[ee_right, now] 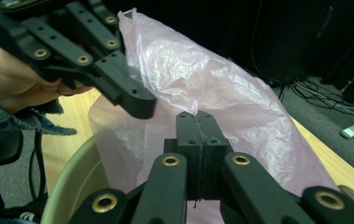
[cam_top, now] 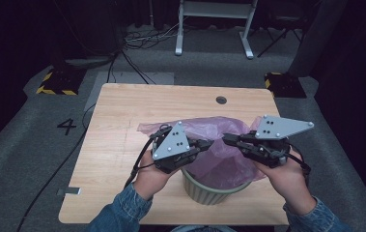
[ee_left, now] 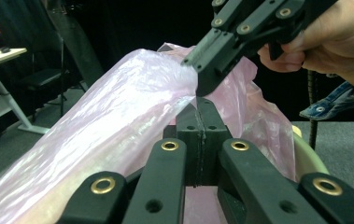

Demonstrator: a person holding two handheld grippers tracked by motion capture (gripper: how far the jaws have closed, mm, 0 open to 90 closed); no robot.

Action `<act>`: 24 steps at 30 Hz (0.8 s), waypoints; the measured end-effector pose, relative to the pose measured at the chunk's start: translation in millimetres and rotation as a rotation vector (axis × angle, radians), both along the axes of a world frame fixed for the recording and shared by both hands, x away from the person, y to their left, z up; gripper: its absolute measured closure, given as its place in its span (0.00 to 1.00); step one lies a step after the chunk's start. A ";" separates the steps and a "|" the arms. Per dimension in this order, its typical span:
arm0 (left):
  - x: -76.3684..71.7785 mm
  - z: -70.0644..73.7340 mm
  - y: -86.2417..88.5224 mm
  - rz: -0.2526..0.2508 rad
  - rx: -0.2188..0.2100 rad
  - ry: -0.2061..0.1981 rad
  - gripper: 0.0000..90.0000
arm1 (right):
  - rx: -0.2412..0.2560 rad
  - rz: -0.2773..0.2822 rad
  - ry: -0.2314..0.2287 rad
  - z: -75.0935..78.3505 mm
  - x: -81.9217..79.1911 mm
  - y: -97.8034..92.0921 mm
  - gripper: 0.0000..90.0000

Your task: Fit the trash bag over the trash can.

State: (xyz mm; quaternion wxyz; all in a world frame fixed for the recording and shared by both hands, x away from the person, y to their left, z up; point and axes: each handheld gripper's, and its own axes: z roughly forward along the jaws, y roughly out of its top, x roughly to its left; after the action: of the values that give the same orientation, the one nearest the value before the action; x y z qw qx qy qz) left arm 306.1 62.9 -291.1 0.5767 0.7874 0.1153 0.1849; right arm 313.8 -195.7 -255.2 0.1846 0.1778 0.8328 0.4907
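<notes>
While both hands hover above the bin [cam_top: 209, 192], left gripper [cam_top: 208, 143] and right gripper [cam_top: 226, 138] fingers pinch pink bag [cam_top: 219, 159].

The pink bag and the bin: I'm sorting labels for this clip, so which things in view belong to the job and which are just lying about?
In the job:
pink bag, pinched by both grippers
bin, under the bag
left gripper
right gripper

Lying about:
table, only bearing the bin
white frame on the floor behind
floor cables
</notes>
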 end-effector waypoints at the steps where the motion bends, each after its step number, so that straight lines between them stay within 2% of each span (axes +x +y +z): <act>1: 0.4 -0.6 0.3 0.004 0.000 0.002 1.00 | 0.003 -0.012 0.004 0.7 1.1 -2.5 1.00; 7: 4.6 -4.8 7.3 0.034 0.009 0.006 1.00 | 0.026 -0.076 0.015 3.9 12.6 -21.6 1.00; 10: 4.4 -7.1 12.4 0.058 0.016 -0.012 1.00 | 0.045 -0.090 0.030 2.9 18.9 -29.4 1.00; 13: 4.7 -8.5 19.7 0.060 0.008 -0.027 1.00 | 0.059 -0.071 0.036 0.9 24.4 -37.2 1.00; 17: 10.2 -10.1 30.6 0.070 -0.005 -0.015 1.00 | 0.085 -0.037 0.030 -1.6 29.5 -46.5 1.00; 24: 17.8 -15.0 46.6 0.085 -0.005 0.002 1.00 | 0.104 -0.048 0.029 -0.8 33.9 -60.9 1.00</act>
State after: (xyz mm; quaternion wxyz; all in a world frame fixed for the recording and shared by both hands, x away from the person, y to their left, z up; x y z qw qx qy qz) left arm 324.0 109.5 -306.1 0.5704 0.7804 0.1496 0.2082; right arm 347.7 -256.6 -255.9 0.1749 0.2141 0.8043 0.5260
